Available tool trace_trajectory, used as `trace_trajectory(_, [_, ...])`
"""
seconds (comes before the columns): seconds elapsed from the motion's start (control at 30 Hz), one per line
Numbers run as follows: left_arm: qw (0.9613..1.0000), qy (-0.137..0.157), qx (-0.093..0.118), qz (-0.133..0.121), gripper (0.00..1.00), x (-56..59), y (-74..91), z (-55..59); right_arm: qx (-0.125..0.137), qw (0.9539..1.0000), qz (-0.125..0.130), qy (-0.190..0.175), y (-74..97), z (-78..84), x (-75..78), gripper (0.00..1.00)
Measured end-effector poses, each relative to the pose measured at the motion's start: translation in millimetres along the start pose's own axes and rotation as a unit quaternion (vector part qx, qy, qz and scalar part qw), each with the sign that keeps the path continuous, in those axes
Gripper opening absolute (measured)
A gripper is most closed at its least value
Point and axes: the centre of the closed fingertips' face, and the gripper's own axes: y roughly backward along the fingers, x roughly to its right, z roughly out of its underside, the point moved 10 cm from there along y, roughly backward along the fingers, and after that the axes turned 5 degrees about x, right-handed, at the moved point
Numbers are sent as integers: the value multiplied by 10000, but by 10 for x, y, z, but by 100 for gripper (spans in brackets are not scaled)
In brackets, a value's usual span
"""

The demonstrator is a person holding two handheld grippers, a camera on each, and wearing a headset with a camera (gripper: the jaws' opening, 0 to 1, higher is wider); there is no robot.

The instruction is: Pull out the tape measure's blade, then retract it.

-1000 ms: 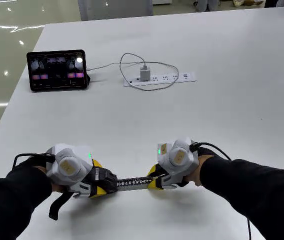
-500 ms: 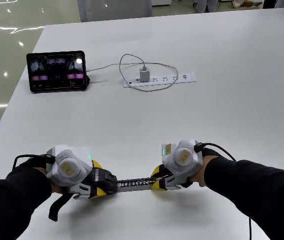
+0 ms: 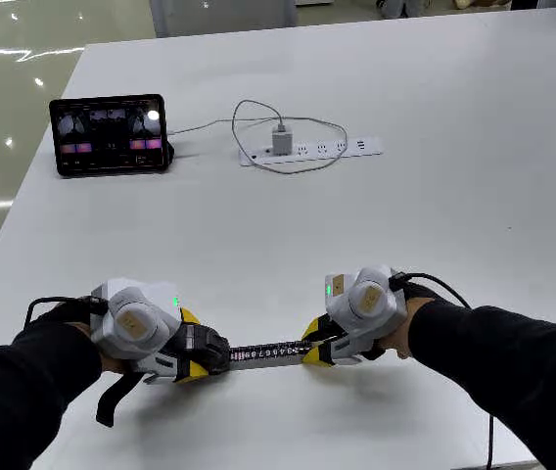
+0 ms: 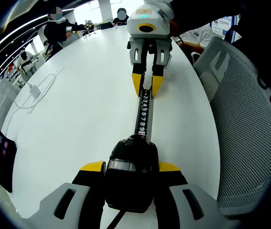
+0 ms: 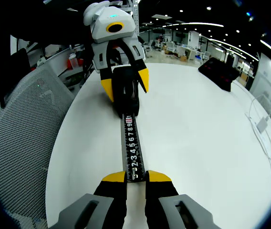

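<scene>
Works at the near edge of a white table [image 3: 376,245], just in from the rim. Holds the tape [image 3: 214,351] in the left gripper [image 4: 130,167], jaws pressed on the black case from both sides. Keeps the case low over the table; cannot tell whether touching. Pinches the blade [image 5: 131,148] at its tip in the right gripper [image 5: 136,177], yellow tips squeezed together on the end. Shows a short run of numerals on the drawn length, pulled straight and level between the two grippers.

Edges and room:
- Near edge: close behind both grippers, with a grey mesh chair [image 4: 250,119] just past it.
- Left edge: runs away on a slant in the head view, well apart from the left gripper.
- Ahead and to the right: wide bare top.
- Along the blade's line: nothing on the table beyond either gripper.

Surface and surroundings:
- Matte white top, lightly shadowed under the grippers.
- Far left: a dark tablet [image 3: 110,134], propped, screen lit.
- Beside it, far centre: a white power strip [image 3: 332,149] with a charger [image 3: 283,143] plugged in and a looped cable [image 3: 258,116] leading to the tablet.
- Past the left edge: glossy pale floor [image 3: 14,98] with light glints.
- Left gripper view: people [image 4: 57,28] past the table's far end.
- Right gripper view: an open office under strip lights.
</scene>
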Motion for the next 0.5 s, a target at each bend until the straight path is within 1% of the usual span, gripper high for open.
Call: trace_trajectory(0.5, [10000,2,-2,-19,34,7,-2,0,-1,10000,13,-10,58,53,4,10])
